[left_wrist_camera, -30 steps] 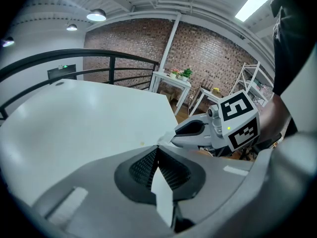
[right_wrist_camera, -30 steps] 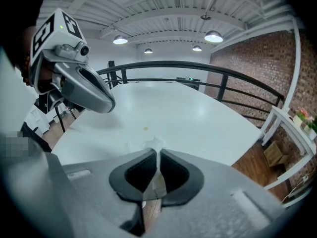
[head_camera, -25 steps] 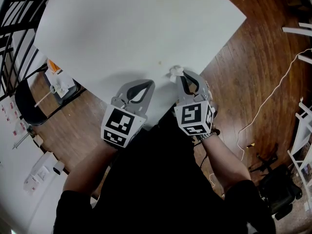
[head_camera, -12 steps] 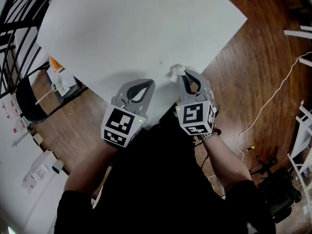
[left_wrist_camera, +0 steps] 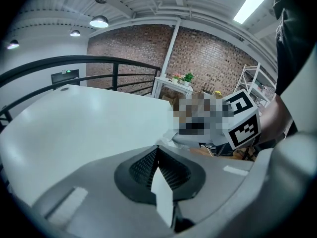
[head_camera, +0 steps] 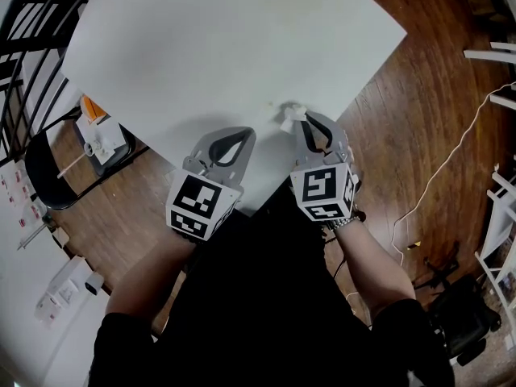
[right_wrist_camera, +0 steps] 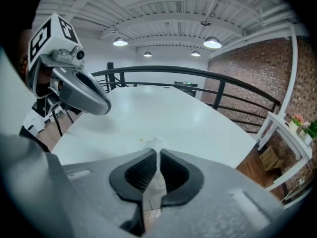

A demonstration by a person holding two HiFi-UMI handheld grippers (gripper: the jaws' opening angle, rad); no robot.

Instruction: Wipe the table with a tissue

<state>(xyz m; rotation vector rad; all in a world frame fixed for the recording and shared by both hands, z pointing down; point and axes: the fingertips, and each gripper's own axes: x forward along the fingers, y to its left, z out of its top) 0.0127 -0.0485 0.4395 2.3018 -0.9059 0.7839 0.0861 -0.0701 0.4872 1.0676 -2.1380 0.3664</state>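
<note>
The round white table (head_camera: pixel 226 47) fills the top of the head view. My right gripper (head_camera: pixel 297 118) is over its near edge, shut on a crumpled white tissue (head_camera: pixel 287 119) that sticks out past the tips. In the right gripper view the tissue (right_wrist_camera: pixel 155 145) rests on the table just short of a small yellowish spot (right_wrist_camera: pixel 142 139). My left gripper (head_camera: pixel 246 132) hovers beside it to the left, shut, with nothing held. The left gripper view shows its jaws (left_wrist_camera: pixel 157 150) closed above the tabletop.
The table's near edge runs right under both grippers. A black chair (head_camera: pixel 40 168) and a small stand with clutter (head_camera: pixel 101 139) sit to the left on the wooden floor (head_camera: pixel 419 119). A black railing (head_camera: pixel 24 14) runs at far left, and a white cable (head_camera: pixel 451 164) lies at right.
My right gripper has edged a little forward over the table with the tissue. The left gripper has hardly moved.
</note>
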